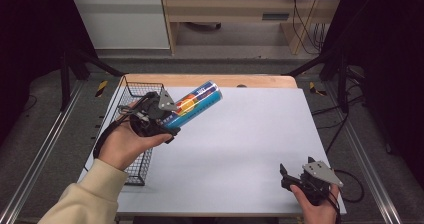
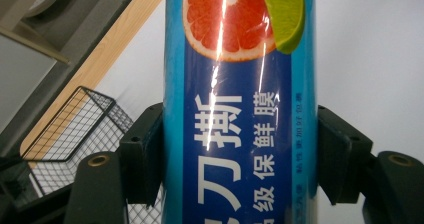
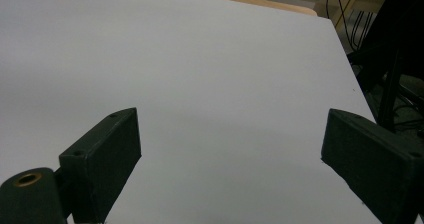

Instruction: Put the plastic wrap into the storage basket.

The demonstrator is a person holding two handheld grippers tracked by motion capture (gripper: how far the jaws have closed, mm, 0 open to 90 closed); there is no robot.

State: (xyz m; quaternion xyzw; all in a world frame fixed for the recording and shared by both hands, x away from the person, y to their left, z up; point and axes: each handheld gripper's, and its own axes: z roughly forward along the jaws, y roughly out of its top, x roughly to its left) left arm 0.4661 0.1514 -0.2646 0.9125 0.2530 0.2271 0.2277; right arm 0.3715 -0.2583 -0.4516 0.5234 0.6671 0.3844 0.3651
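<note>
A blue cling-film tube (image 1: 194, 104) with citrus fruit pictures and white characters is held in the air over the table's left part, tilted up toward the back right. My left gripper (image 1: 167, 118) is shut on its lower end. In the left gripper view the tube (image 2: 240, 109) stands between both black jaws, which press its sides. My right gripper (image 1: 295, 176) rests near the table's front right corner, held by a hand. Its jaws stand wide apart in the right gripper view, open (image 3: 230, 154), with bare white table between them.
A black wire basket (image 1: 136, 134) sits along the table's left edge, partly under my left hand; its mesh (image 2: 75, 134) shows behind the left jaw. The white table top (image 1: 240, 144) spreads between the two hands. A wooden strip (image 1: 210, 80) runs along the back edge.
</note>
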